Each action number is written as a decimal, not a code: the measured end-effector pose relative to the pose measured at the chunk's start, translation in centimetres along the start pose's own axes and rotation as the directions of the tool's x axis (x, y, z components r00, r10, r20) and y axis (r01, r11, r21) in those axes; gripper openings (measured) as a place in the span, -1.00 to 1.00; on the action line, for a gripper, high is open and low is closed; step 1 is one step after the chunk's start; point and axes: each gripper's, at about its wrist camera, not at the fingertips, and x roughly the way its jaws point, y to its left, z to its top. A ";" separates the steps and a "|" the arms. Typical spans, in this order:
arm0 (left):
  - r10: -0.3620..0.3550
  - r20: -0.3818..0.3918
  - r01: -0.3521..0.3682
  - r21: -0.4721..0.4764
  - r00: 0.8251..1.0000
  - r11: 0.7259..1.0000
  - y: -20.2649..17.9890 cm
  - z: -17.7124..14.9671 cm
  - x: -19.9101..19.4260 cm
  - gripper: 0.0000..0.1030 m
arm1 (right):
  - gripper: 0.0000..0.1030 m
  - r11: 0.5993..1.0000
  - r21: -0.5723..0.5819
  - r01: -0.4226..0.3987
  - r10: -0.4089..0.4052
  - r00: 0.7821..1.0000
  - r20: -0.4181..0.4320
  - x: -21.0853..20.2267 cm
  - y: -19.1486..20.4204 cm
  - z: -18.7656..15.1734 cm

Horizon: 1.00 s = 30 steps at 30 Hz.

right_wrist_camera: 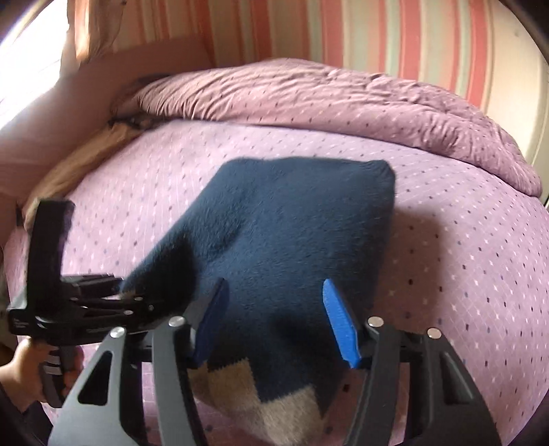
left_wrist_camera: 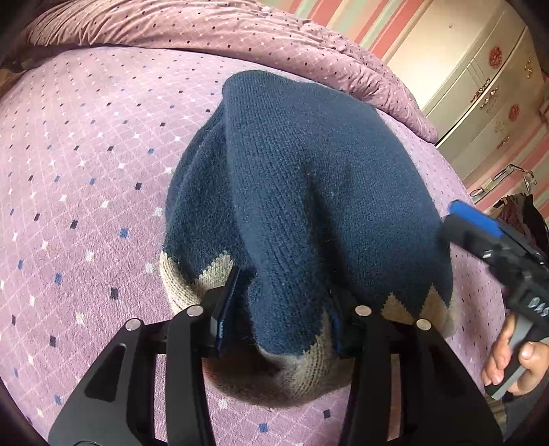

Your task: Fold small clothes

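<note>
Gripping navy knit garment by its tan zigzag hem, lower centre of frame: our left claw, clenched on bunched fabric. Garment lies centre on purple bed sheet. Our right claw released, blue pads spread above garment. Rumpled duvet across upper frame; striped wall behind.

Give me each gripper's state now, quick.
Left gripper: shut on the navy knit garment at its beige hem.
Right gripper: open, holding nothing, poised over the garment.
</note>
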 end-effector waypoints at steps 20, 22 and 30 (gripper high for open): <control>0.294 0.002 -0.294 0.068 0.956 0.953 -0.4 0.4 -1.6 0.94 | -0.08 1.000 -0.001 0.025 -0.025 1.000 -0.018 0.8 -0.5 -1.1; 0.286 -0.013 -0.285 0.050 0.958 0.957 0.0 0.1 -1.2 0.94 | -0.07 0.999 -0.016 0.034 -0.034 0.999 -0.024 1.1 -0.3 -1.4; 0.214 0.017 -0.214 0.017 0.977 0.977 0.5 0.6 -3.4 0.94 | 0.61 0.999 -0.035 -0.023 0.023 1.000 0.007 -0.3 -0.3 -0.8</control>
